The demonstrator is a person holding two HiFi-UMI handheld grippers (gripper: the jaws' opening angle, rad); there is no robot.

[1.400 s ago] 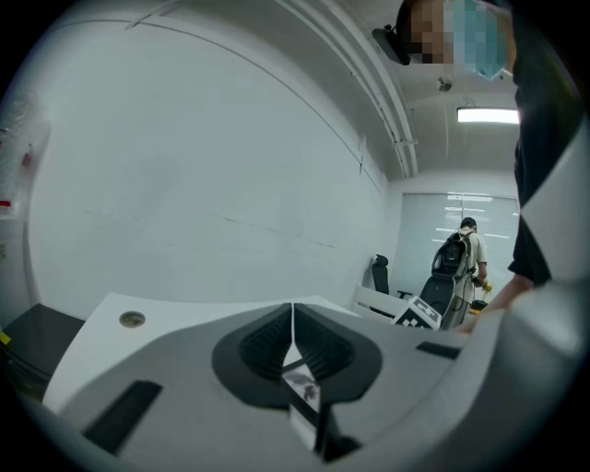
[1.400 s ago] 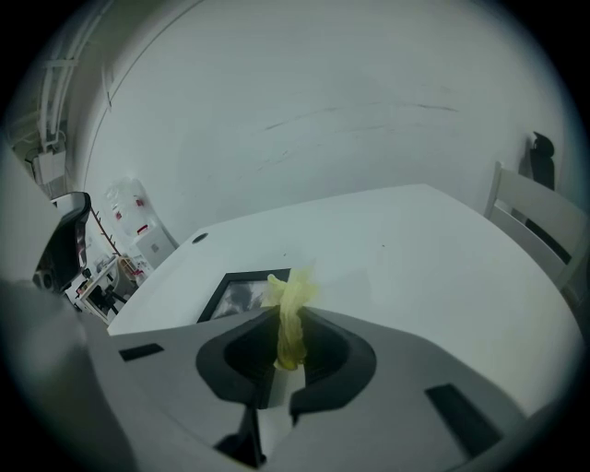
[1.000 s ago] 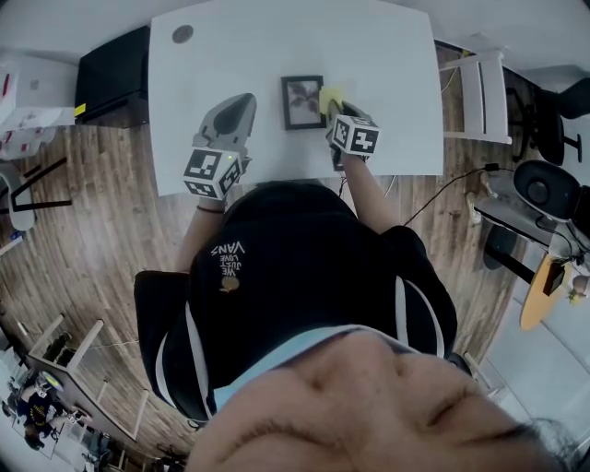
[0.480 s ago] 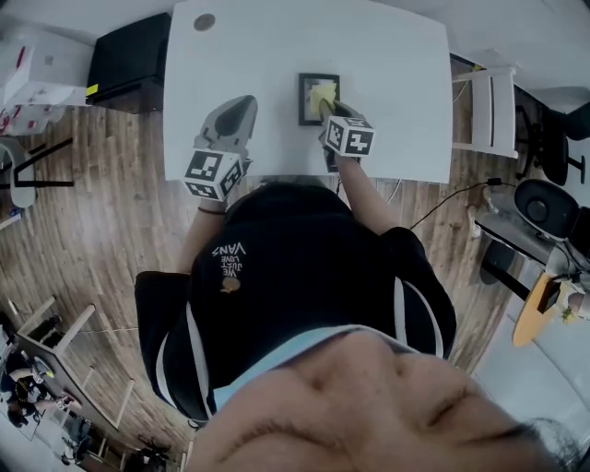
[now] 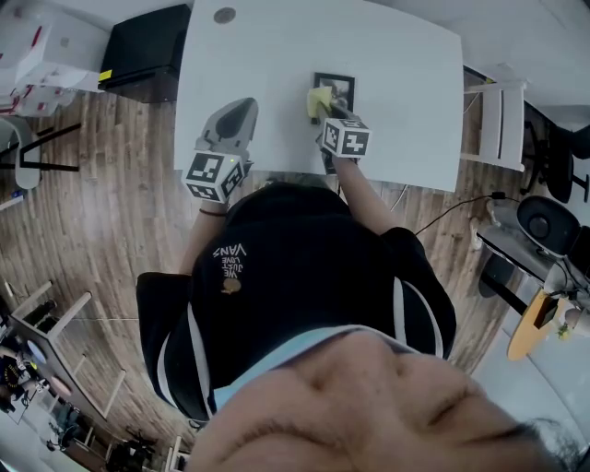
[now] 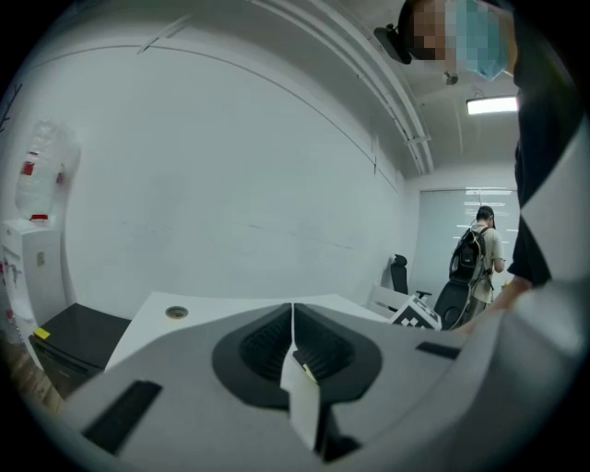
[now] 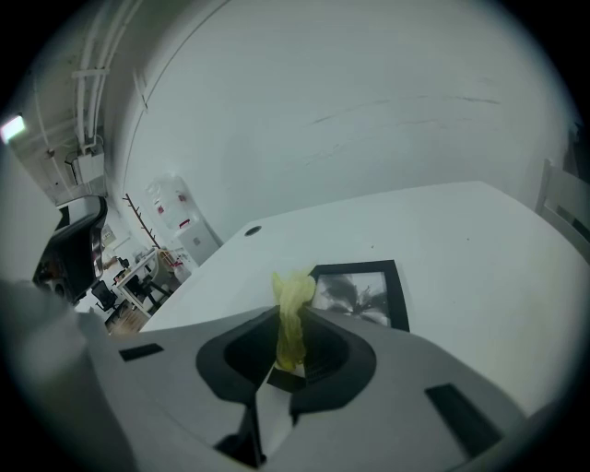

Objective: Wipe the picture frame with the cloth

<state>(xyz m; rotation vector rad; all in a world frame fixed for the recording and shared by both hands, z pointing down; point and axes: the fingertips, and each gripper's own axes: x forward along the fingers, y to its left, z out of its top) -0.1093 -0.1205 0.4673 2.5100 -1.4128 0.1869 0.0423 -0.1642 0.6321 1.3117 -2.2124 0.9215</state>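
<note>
A black picture frame lies flat on the white table. My right gripper is shut on a yellow cloth, which sticks up from the jaws at the frame's left edge. In the right gripper view the cloth sits just in front of the frame's near left corner. My left gripper hovers over the table's near left part, jaws shut with nothing between them, well left of the frame.
A round grommet marks the table's far left. A black cabinet stands left of the table, a white chair to its right. A person with a backpack stands far off.
The right gripper with the cloth has swept from the frame's right side across to its left edge. The left gripper has held its place.
</note>
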